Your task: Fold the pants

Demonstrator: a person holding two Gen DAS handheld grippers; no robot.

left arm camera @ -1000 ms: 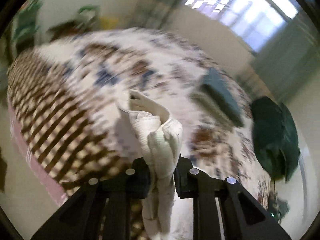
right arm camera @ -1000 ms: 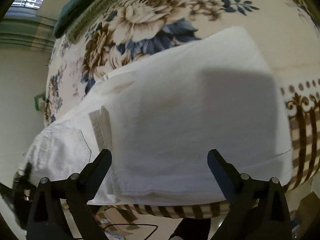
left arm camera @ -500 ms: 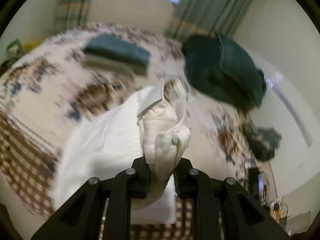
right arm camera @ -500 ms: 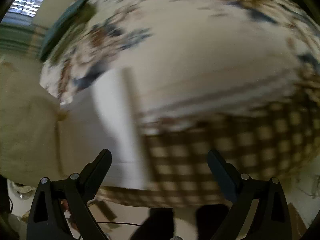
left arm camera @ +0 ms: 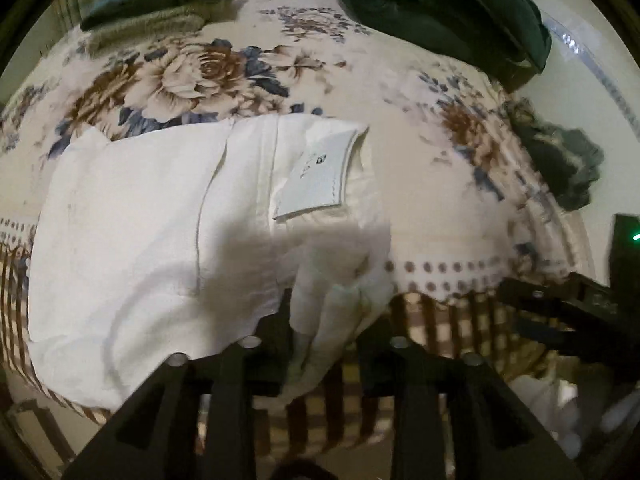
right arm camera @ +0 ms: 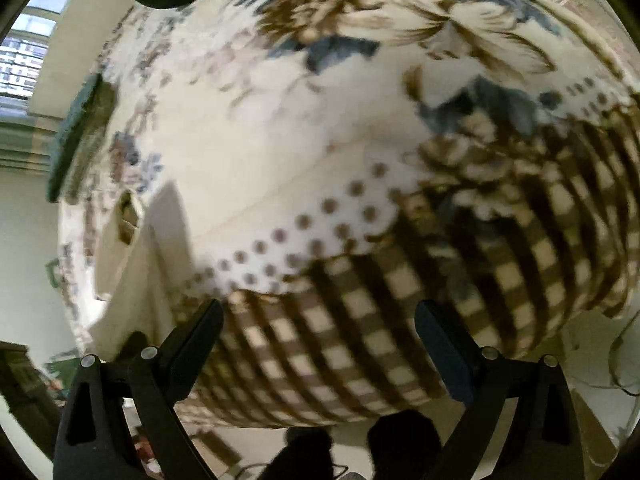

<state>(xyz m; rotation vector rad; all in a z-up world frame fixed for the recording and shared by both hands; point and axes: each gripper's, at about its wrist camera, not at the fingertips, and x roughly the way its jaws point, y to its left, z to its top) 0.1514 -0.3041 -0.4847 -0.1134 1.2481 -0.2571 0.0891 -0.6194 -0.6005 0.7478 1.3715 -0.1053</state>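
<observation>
Your left gripper [left arm camera: 326, 320] is pinching a bunched fold of the white pants [left arm camera: 152, 216], which are lying folded on the near edge of the floral bedspread [left arm camera: 432, 184]. Your right gripper [right arm camera: 320, 340] is hanging with fingers spread wide, grasping nothing, above the checkered border. Farther away, folded towels [left arm camera: 160, 4] and a dark green blanket [left arm camera: 440, 12] are resting.

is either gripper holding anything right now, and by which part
The left gripper pinches the white pants at a bunched fold on their near edge. The right gripper is open and empty.
</observation>
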